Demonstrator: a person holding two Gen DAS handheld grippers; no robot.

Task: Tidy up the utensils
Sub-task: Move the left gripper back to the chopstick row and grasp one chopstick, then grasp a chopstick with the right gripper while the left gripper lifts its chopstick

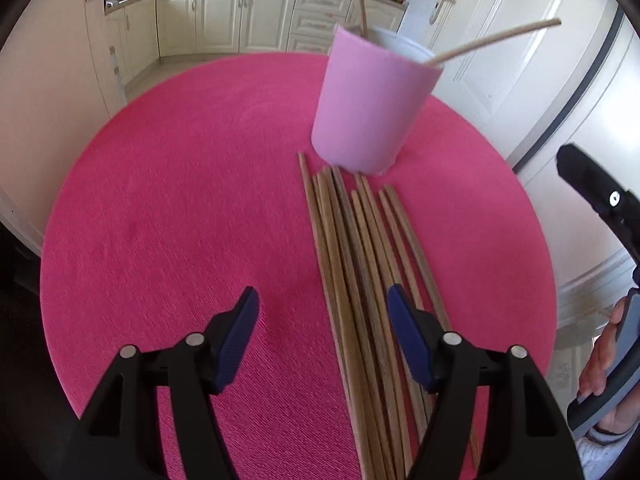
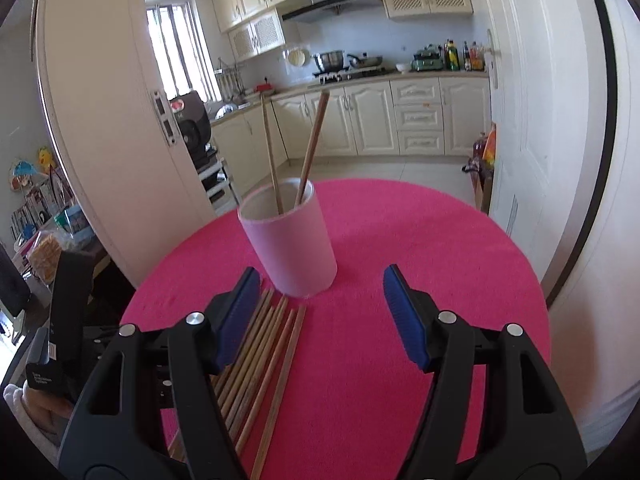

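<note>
Pink round table (image 1: pixel 160 200), brown wooden chopsticks (image 1: pixel 352 280) bundled beside pink cup (image 1: pixel 372 108), both grippers' jaws spread, empty

Round pink table (image 1: pixel 160 200): wide bare stretch on the left side in the left wrist view, free to pass. In the right wrist view the bare stretch lies right of the pink cup (image 2: pixel 290 248). Obstacles: cup upright near table centre, two chopsticks (image 2: pixel 312 148) sticking up out of it and leaning apart, blocking room above the rim. Loose chopstick bundle (image 1: pixel 360 280) lies flat just in front of the cup, nearly touching its base. Right gripper (image 1: pixel 600 196) crowds the table's right edge.
</note>
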